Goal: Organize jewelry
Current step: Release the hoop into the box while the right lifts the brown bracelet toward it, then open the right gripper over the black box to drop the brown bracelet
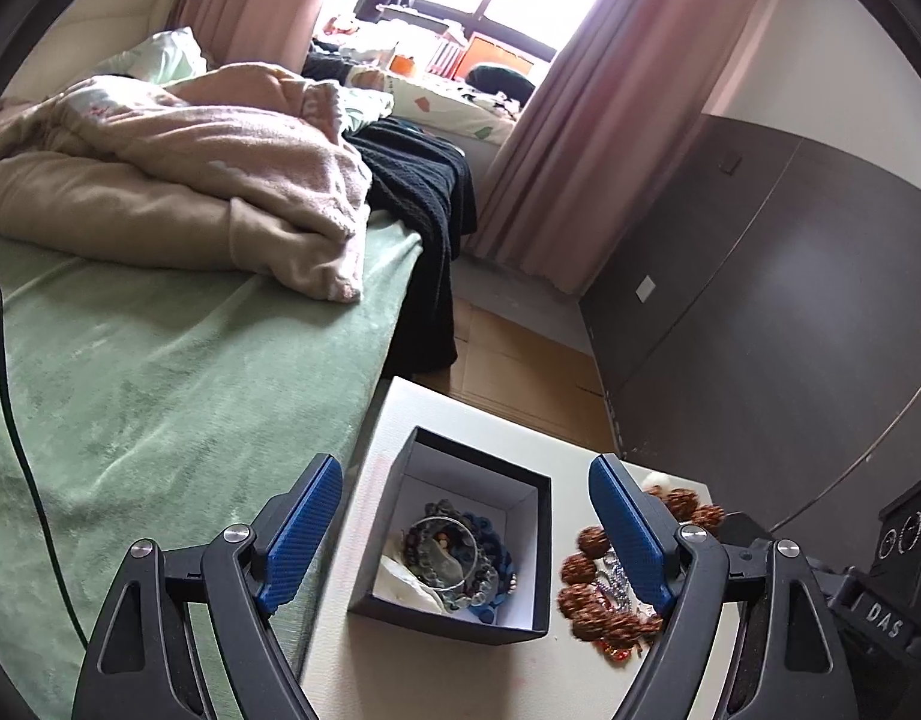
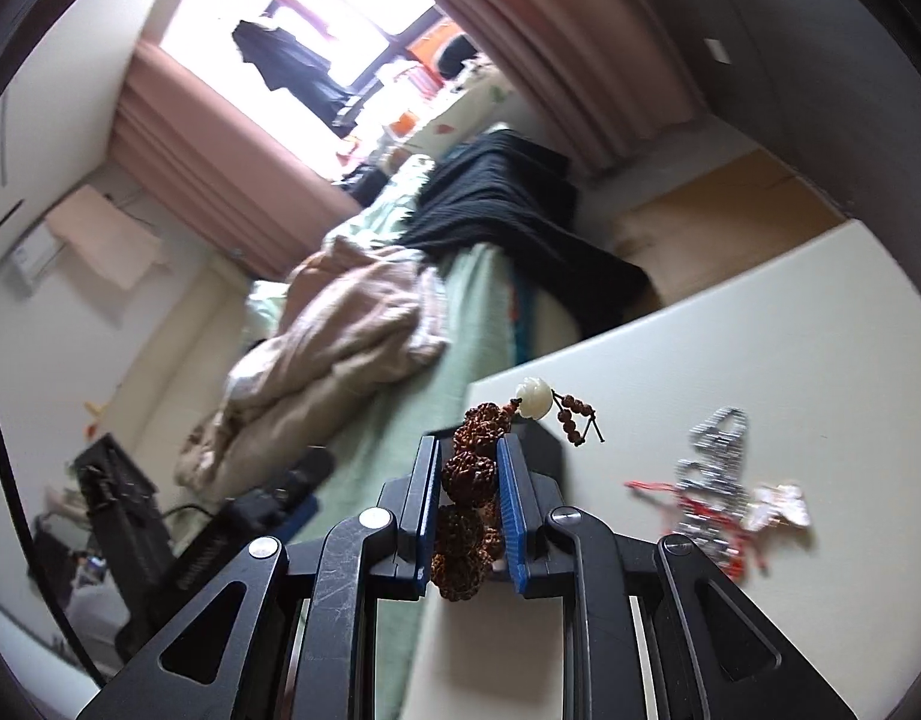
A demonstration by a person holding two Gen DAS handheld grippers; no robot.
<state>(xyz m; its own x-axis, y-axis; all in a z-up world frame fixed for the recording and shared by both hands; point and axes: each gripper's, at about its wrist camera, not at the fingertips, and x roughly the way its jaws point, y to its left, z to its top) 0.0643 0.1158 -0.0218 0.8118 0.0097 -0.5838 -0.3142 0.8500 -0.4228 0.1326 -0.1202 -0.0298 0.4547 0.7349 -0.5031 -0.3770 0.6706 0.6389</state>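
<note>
Already the black jewelry box (image 1: 454, 546) on the white table (image 1: 352, 618) holds a tangle of pieces, a silver bangle (image 1: 445, 552) and dark blue beads (image 1: 490, 540) among them, so the sorting looks partly done. Over it hangs the left gripper (image 1: 466, 531), jaws spread wide and empty, the box lying between them. To its right, the brown seed-bead bracelet (image 2: 463, 504) is pinched between the clenched jaws of the right gripper (image 2: 466, 474), its white carved bead (image 2: 532, 399) and small tassel (image 2: 574, 414) sticking out past the tips. Farther right, a silver chain piece with red thread (image 2: 712, 474) lies loose on the table, apparently waiting its turn.
</note>
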